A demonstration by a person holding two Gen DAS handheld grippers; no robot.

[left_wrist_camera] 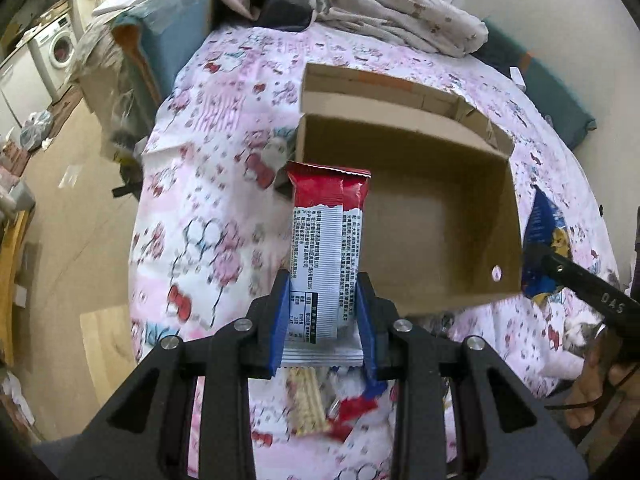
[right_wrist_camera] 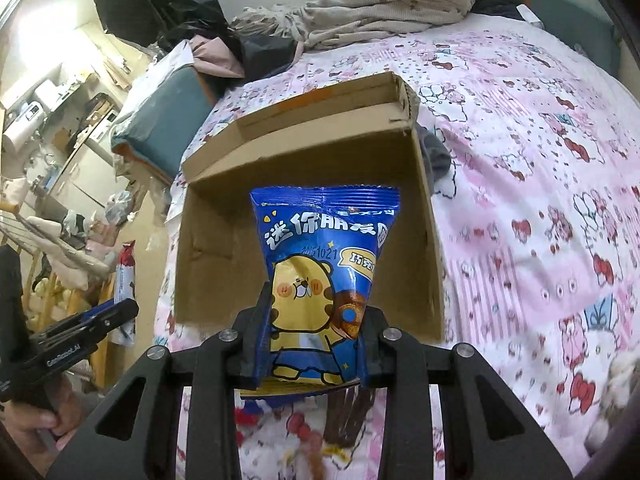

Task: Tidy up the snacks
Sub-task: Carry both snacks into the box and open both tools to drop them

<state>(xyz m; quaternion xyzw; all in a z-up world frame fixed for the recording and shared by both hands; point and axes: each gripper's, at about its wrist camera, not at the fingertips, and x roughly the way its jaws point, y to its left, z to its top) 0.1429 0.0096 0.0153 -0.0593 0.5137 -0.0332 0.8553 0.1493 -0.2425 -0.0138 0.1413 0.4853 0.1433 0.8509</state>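
Two grippers: both yours, both loaded.
Left gripper (left_wrist_camera: 323,312): fingers clamped on red-and-white snack bar (left_wrist_camera: 326,240), held upright at cardboard box (left_wrist_camera: 440,216) near-left edge.
Right gripper (right_wrist_camera: 316,336): fingers clamped on blue snack bag (right_wrist_camera: 324,264), above box's open front.
Box: on pink bedsheet (left_wrist_camera: 216,200).

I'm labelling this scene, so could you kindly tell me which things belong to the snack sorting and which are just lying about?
Job: red-and-white snack bar wrapper; blue cartoon-bear snack packet; open brown cardboard box.
Lying about: crumpled beige clothing; white washing machine.
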